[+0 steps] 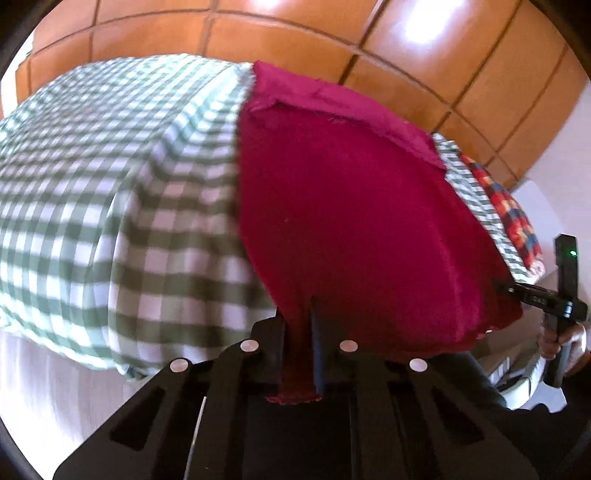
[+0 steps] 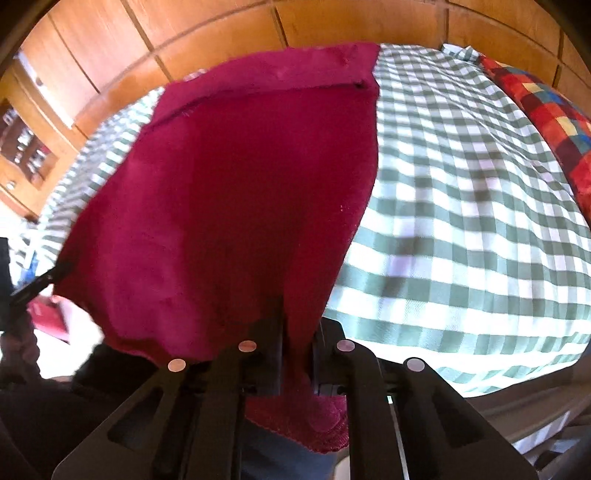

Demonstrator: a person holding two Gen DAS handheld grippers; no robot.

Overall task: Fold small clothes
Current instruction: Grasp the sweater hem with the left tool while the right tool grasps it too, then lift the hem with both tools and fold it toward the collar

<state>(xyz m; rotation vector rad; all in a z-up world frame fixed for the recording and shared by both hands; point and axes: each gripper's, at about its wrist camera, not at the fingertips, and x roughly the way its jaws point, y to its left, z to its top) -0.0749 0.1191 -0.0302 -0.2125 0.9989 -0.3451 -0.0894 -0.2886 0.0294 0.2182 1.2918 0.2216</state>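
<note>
A dark red cloth (image 1: pixel 354 221) lies spread on a green and white checked bedsheet (image 1: pixel 110 166). Its far edge is folded over. My left gripper (image 1: pixel 298 321) is shut on the near left corner of the red cloth. My right gripper (image 2: pixel 298 325) is shut on the near right corner of the red cloth (image 2: pixel 240 192), and a bunch of the cloth hangs below its fingers. Each gripper shows in the other's view: the right one (image 1: pixel 517 288) at the cloth's right corner, the left one (image 2: pixel 40 282) at the cloth's left corner.
The checked sheet (image 2: pixel 461 203) covers a bed. A red, blue and yellow patchwork cushion (image 2: pixel 546 118) lies at the bed's right side; it also shows in the left wrist view (image 1: pixel 509 210). Wooden panelled cupboards (image 1: pixel 295 33) stand behind the bed.
</note>
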